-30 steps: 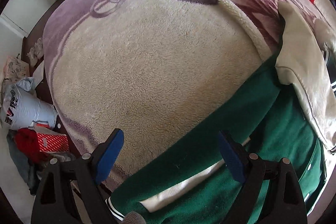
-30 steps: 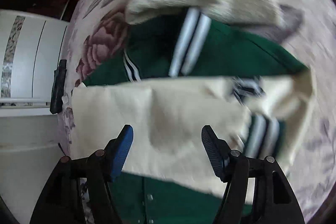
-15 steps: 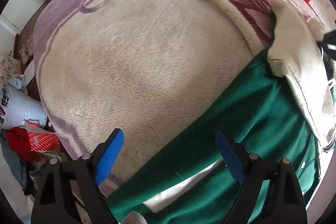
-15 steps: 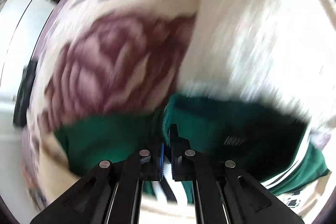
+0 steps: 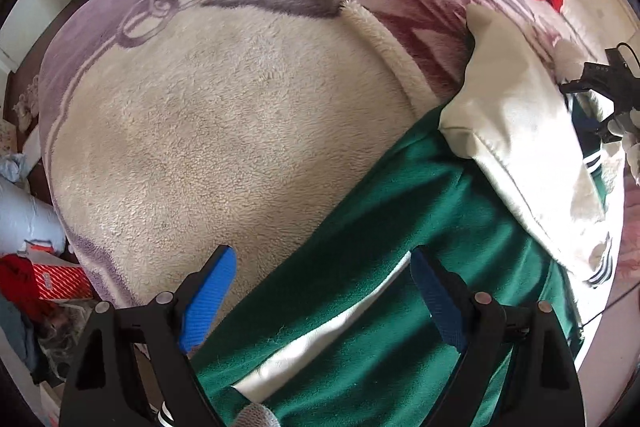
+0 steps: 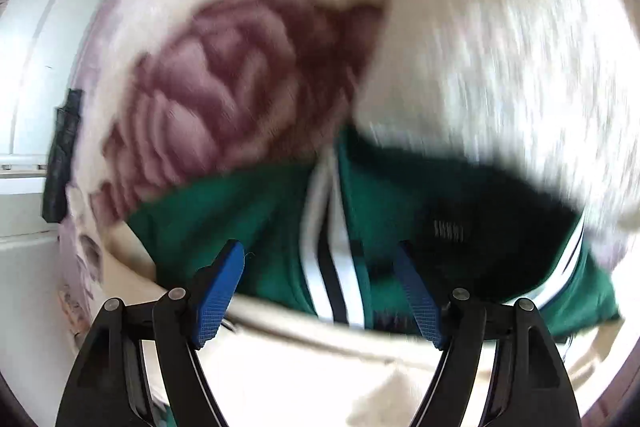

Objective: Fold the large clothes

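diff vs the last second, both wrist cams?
Right gripper swung off the cream sleeve to the striped collar of the green jacket, shut there half a second ago, and its jaws are now opening, collar between them unpinched. Left gripper shifted slightly, jaws open over the jacket edge throughout. Blanket unchanged.
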The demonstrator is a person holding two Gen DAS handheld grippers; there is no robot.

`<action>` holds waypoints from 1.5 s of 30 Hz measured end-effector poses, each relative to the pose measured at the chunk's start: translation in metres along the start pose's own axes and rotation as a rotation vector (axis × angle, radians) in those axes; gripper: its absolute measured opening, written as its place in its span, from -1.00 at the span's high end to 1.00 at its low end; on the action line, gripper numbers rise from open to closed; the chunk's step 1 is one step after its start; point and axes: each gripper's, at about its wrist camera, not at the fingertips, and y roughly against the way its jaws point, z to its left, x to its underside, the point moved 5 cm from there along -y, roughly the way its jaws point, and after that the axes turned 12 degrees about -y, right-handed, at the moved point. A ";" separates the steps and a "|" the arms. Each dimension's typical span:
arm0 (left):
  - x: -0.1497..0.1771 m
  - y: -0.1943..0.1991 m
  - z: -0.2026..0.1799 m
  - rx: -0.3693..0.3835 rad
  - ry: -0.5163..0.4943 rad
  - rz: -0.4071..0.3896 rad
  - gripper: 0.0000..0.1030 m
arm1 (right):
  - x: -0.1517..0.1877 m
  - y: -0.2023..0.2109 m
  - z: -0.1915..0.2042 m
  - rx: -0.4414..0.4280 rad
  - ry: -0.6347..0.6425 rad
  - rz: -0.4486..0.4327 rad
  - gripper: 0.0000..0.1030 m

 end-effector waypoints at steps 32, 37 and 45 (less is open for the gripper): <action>0.032 0.045 -0.124 0.189 -0.116 -0.037 -0.73 | 0.124 0.177 -0.271 0.043 -0.435 -0.156 -0.52; 0.076 0.028 -0.179 0.146 -0.101 0.011 -0.73 | 0.114 0.114 -0.359 -0.039 -0.528 -0.070 -0.52; 0.133 0.026 -0.243 0.048 -0.080 0.072 -0.73 | 0.096 0.035 -0.378 -0.248 -0.394 -0.002 0.85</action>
